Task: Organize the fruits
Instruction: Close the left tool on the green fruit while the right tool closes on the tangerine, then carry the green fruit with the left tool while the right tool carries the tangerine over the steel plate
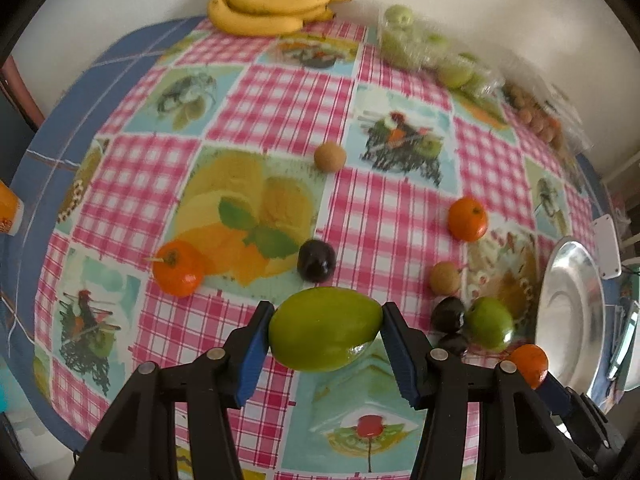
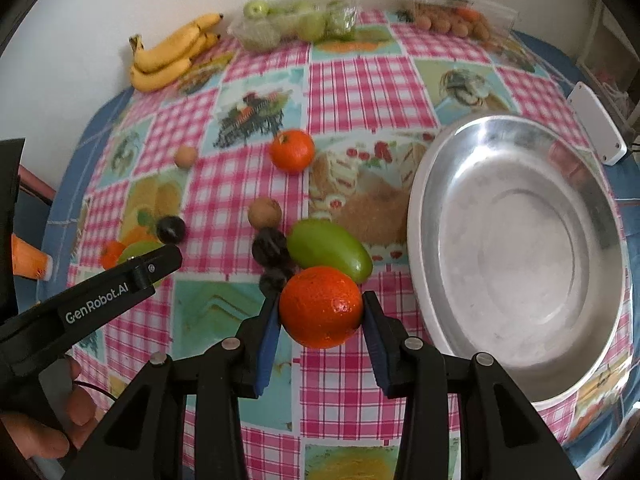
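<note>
The metal bowl [image 2: 516, 256] sits on the checked tablecloth [image 2: 352, 80] with nothing in it. At the far edge, a clear packet [image 2: 296, 24] holds green fruits and a clear box [image 2: 460, 16] holds brown ones. The left gripper [image 1: 325, 330] clamps a green mango [image 1: 325, 328]; the right gripper [image 2: 321, 312] clamps a tangerine [image 2: 321, 307] beside the bowl's rim.

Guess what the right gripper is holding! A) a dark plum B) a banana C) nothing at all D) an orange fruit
D: the right gripper has its blue pads pressed on both sides of an orange fruit, lifted near the metal bowl.
</note>
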`<action>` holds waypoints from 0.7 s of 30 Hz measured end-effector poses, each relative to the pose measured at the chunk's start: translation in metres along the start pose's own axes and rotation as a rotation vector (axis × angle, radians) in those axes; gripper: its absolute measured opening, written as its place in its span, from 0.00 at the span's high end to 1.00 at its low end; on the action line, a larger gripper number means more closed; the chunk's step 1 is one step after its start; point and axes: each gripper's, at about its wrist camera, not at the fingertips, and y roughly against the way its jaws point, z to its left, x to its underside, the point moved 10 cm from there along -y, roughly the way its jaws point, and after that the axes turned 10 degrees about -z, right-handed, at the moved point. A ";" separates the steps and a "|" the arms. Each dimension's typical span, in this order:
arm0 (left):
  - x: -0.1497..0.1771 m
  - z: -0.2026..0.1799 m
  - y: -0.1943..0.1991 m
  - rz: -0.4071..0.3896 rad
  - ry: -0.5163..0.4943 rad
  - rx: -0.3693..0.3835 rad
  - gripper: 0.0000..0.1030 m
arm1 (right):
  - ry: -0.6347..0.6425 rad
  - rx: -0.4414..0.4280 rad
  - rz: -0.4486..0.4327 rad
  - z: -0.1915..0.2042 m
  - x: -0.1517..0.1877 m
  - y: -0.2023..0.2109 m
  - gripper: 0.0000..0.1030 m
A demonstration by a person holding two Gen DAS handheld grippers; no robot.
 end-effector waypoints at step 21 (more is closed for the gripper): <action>0.005 -0.088 0.020 -0.048 -0.121 0.106 0.44 | -0.208 0.124 -0.040 -0.097 -0.012 0.018 0.60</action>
